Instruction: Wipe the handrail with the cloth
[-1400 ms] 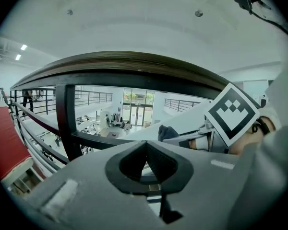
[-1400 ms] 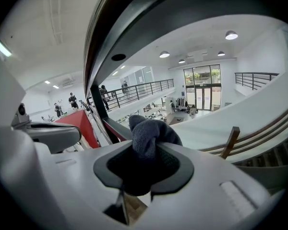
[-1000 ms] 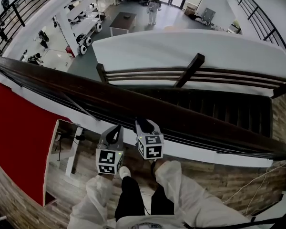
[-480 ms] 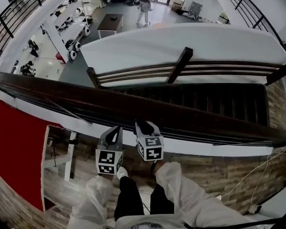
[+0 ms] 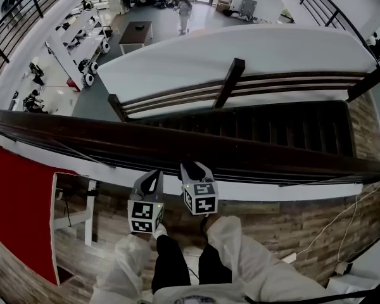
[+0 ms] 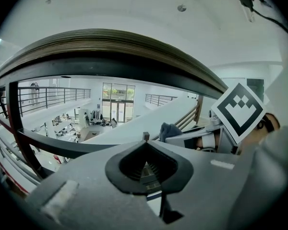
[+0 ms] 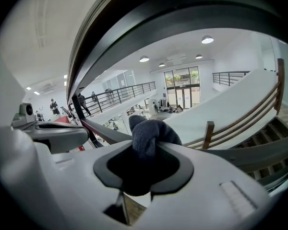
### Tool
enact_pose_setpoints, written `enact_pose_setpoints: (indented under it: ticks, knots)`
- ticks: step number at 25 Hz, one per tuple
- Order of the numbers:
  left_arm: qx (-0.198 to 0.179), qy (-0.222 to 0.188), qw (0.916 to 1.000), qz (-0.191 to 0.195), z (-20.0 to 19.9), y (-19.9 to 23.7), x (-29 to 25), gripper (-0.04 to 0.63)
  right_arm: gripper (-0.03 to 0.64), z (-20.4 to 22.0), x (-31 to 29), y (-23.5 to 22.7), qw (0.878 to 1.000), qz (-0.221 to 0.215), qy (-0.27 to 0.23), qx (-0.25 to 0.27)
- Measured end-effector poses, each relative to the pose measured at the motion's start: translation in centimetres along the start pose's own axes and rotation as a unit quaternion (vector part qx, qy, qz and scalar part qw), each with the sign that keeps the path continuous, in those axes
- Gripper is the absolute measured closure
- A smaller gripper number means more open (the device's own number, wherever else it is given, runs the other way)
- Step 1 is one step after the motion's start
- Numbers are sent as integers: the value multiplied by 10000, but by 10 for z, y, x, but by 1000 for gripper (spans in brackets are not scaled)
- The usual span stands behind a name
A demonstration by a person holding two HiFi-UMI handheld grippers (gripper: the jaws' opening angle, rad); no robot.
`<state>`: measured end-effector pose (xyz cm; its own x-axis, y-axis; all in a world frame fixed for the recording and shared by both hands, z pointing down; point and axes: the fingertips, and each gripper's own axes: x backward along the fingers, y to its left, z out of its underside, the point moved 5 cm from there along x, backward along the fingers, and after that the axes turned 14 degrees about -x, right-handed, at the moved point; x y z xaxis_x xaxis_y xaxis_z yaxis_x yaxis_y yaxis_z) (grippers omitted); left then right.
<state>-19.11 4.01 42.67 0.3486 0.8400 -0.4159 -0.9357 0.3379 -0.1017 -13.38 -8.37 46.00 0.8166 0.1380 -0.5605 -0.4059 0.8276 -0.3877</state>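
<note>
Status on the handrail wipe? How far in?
Done: the cloth is clamped in the right hand-held gripper. In hand: both grippers sit at the near side of the dark wooden handrail, with the cloth below the rail and no contact visible. The left hand-held gripper is shut and empty. Left: the wipe itself. No wiped stretch can be told apart on the rail.

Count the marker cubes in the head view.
2. One on the left gripper, one on the right gripper, side by side near the handrail. None seems hidden.
</note>
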Motion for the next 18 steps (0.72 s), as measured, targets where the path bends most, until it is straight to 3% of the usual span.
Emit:
enact_pose_setpoints:
  ticks: [18]
  knots:
    - [-196, 0, 9967, 793, -25, -107, -57, 597, 523, -8, 62, -101, 9990, 313, -210, -244]
